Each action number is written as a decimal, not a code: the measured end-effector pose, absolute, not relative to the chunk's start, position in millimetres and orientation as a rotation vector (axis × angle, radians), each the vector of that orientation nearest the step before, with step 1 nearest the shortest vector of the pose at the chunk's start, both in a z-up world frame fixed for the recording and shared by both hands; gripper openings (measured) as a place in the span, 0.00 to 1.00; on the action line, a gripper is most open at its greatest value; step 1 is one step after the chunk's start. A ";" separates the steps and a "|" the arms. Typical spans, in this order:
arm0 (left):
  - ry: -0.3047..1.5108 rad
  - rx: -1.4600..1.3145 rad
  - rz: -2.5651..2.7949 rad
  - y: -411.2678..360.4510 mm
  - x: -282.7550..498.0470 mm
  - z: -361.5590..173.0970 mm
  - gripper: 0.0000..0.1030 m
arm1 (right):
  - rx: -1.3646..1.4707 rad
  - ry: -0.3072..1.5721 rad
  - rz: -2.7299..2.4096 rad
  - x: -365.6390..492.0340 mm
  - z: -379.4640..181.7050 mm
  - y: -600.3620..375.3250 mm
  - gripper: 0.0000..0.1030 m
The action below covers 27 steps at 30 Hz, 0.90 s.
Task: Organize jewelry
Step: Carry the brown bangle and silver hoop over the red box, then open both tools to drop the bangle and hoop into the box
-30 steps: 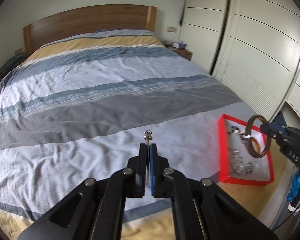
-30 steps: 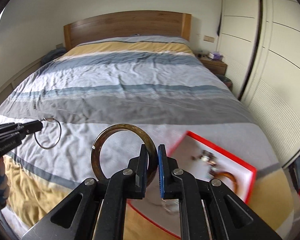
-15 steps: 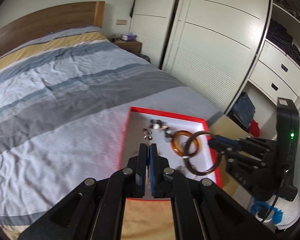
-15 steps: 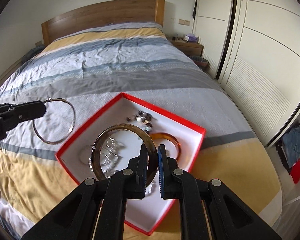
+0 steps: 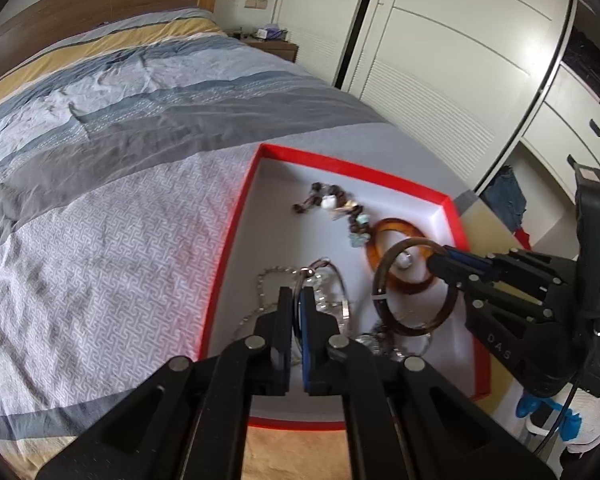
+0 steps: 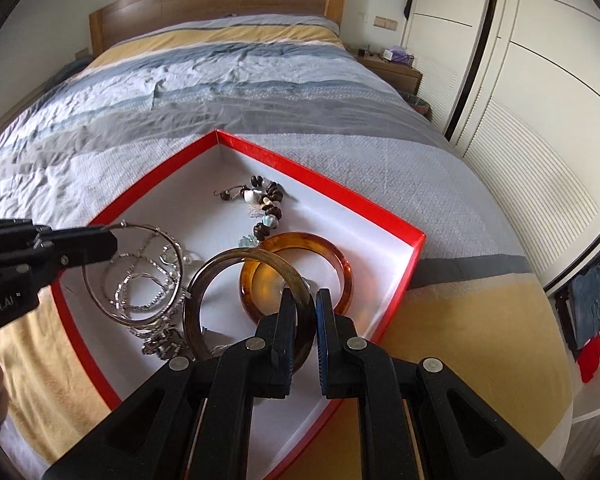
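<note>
Left hand-held gripper clamping thin silver hoop; right hand-held gripper clamping brown bangle; red box holding amber bangle, beads, chains.

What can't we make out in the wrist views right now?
- Left wrist: near corner of red box hidden behind left gripper.
- Right wrist: lower arc of dark bangle hidden behind right gripper.
- Both: silver chains tangled, count unclear.

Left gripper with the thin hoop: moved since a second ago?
Yes. The left gripper, shut on the thin hoop, has come from over the bedspread to over the red box.
</note>
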State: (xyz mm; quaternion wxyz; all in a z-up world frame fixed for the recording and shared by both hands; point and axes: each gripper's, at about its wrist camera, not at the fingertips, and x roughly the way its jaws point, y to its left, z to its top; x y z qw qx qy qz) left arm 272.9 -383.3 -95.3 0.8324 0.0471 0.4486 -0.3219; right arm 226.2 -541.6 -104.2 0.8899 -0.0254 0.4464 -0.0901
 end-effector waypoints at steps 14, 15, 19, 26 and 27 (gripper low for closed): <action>0.999 0.159 -0.640 -383.6 268.7 -121.2 0.10 | -0.032 0.978 -0.221 227.8 -112.4 -550.9 0.16; 1.001 0.151 -0.641 -382.8 268.8 -119.9 0.13 | -0.027 0.979 -0.222 227.1 -111.5 -551.8 0.18; 0.985 0.119 -0.646 -374.1 260.8 -105.8 0.29 | -0.008 0.967 -0.235 218.3 -102.0 -551.4 0.25; 0.913 0.095 -0.625 -343.0 225.7 -62.8 0.37 | 0.038 0.915 -0.236 183.9 -67.9 -529.6 0.30; 0.900 0.092 -0.620 -336.8 217.9 -56.4 0.37 | 0.043 0.907 -0.233 178.4 -63.0 -523.3 0.31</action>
